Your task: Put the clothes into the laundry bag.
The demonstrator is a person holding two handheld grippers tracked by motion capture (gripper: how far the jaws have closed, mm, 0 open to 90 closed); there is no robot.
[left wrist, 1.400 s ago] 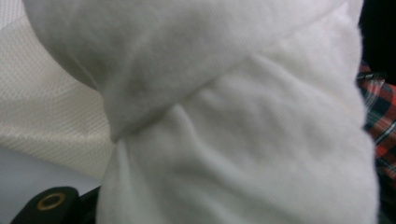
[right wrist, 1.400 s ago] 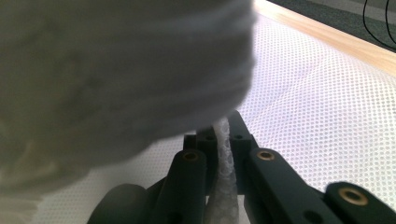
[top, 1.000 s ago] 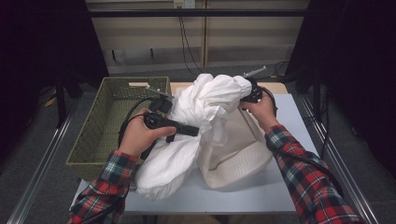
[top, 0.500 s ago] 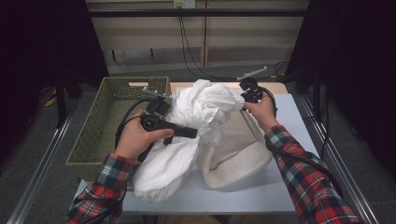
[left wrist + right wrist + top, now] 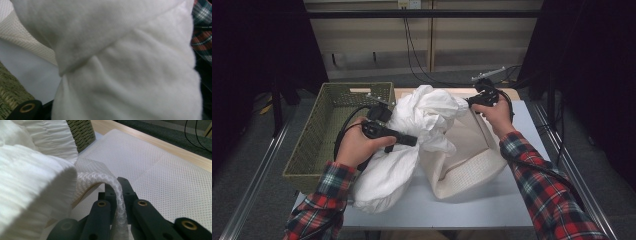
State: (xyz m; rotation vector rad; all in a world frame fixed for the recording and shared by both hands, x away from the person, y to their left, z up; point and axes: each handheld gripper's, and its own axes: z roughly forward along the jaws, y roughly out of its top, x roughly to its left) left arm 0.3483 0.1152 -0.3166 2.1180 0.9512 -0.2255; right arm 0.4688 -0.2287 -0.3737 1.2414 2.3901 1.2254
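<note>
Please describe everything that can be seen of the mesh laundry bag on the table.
The mesh bag is cream-white, of fine netted fabric with a thicker ribbed band along its near edge. It lies slumped on the grey table, right of the green woven basket. The right gripper is shut on its rolled rim, holding the mouth up. A white garment bulges from the opening and spills over its left side.

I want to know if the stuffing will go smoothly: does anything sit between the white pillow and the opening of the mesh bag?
Nothing visible does. The right claw is shut on the mesh bag rim, holding it up, and the white pillow, gripped by the left claw, bulges right at the mouth. The green basket stands off to the side.
</note>
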